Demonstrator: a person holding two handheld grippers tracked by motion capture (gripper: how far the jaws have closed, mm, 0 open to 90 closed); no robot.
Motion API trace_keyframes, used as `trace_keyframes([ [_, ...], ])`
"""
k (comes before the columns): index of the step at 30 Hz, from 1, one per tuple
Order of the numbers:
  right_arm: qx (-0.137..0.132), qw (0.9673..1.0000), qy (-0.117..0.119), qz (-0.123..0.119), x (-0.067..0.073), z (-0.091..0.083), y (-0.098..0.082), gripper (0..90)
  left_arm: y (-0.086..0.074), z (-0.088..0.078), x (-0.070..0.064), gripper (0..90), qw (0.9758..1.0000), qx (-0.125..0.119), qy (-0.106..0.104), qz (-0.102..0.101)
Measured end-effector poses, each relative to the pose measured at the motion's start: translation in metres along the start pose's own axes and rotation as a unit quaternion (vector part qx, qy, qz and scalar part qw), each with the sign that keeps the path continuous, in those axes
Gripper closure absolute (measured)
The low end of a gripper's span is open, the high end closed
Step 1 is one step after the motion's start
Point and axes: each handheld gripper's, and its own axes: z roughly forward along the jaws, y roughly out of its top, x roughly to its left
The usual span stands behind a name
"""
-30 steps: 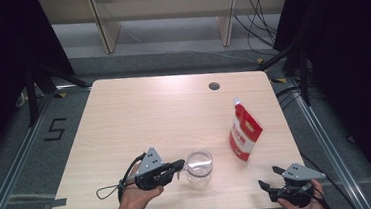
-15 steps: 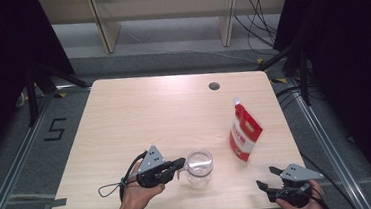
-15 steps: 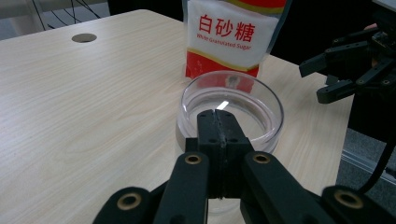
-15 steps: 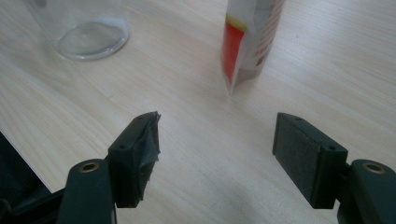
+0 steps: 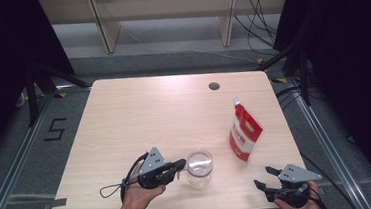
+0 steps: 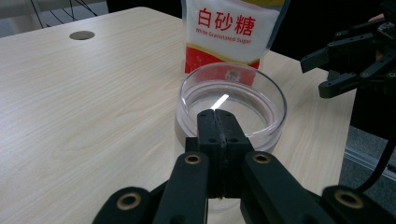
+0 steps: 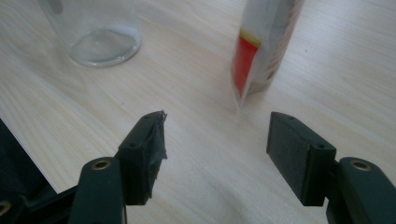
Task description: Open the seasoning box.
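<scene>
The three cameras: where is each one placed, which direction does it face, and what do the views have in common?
High view: above the table's near side, facing forward and down; both hands enter below, left gripper shut, right gripper open.
Left gripper view: on that gripper, facing the glass jar and sugar pouch.
Right gripper view: low, its jaws, just closing, apart with nothing between them.
All three share jar and pouch.
</scene>
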Motion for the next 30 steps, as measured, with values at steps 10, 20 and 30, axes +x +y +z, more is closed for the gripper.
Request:
trace_keyframes([
  [10,-0.012,0.9998,0.004,-0.013,0.005,0.0,0.003,40.0,-0.002,-0.001,0.002,89.2,0.9999,-0.011,0.001,-0.012],
  [20,-0.024,0.999,0.03,-0.024,0.011,0.004,0.009,47.5,-0.004,-0.002,0.001,88.8,0.9998,-0.013,0.003,-0.015],
  [30,-0.072,0.9945,0.049,-0.058,0.031,0.011,0.027,69.7,-0.006,-0.003,0.001,88.7,0.9998,-0.016,0.004,-0.012],
])
